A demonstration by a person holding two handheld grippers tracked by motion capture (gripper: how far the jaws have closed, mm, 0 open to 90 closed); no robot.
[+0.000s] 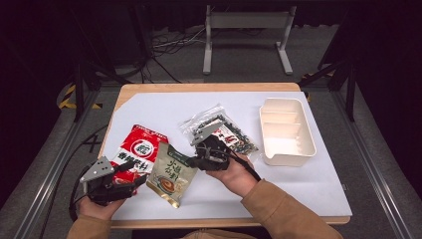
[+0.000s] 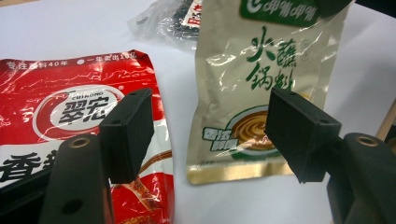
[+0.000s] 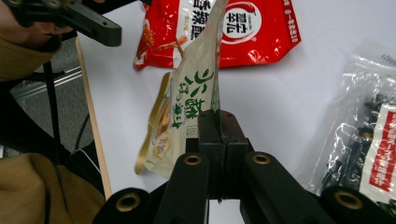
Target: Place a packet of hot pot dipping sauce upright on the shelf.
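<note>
A beige sauce packet [image 1: 171,174] with green characters hangs a little above the white table, and my right gripper [image 1: 197,160] is shut on its top edge. In the right gripper view the packet [image 3: 187,107] stands on edge between the closed jaws of the right gripper [image 3: 218,122]. My left gripper [image 1: 133,175] is open near the table's front left, its jaws wide apart and empty. In the left gripper view the left gripper [image 2: 210,133] faces the packet [image 2: 261,88]. A red snack bag [image 1: 137,152] lies flat beside it.
A clear bag of dark dried food [image 1: 224,130] with a red label lies mid-table behind the right hand. A white divided tray [image 1: 287,130] stands at the right. The wooden table edge [image 1: 199,87] runs along the back, with metal frames on the floor.
</note>
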